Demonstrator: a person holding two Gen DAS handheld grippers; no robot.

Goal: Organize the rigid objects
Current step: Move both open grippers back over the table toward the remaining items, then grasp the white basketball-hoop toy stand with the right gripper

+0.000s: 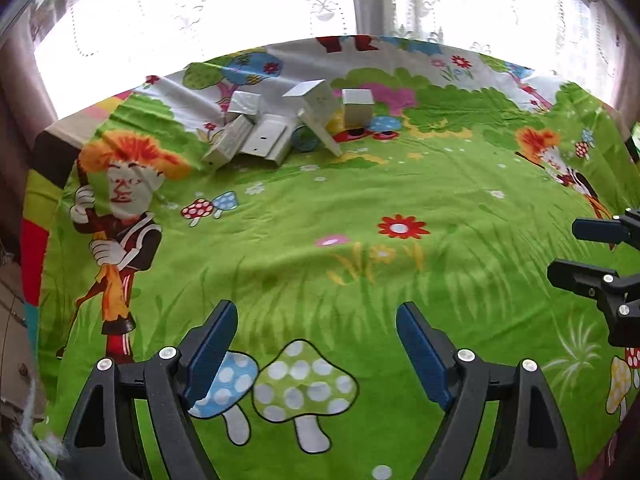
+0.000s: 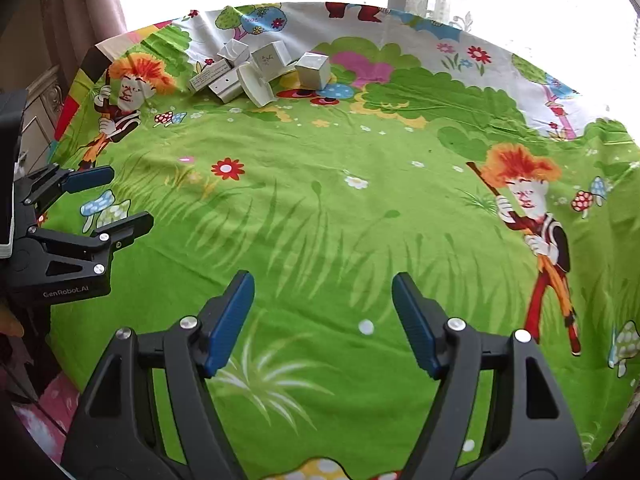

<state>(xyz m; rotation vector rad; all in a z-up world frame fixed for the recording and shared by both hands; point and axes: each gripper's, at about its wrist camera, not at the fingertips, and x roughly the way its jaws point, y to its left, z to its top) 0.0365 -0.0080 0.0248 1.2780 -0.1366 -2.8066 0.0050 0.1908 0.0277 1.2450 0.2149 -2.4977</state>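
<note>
White boxes far beyond right tool

Two wrist fisheyes over one bed
Each looks forward and downward along its own fingers across the cartoon bedsheet toward the window; both share the distant white boxes and glimpse the other gripper.

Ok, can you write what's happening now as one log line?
left gripper: open, empty | right gripper: open, empty | white boxes: heaped at far edge of cloth, untouched
</note>
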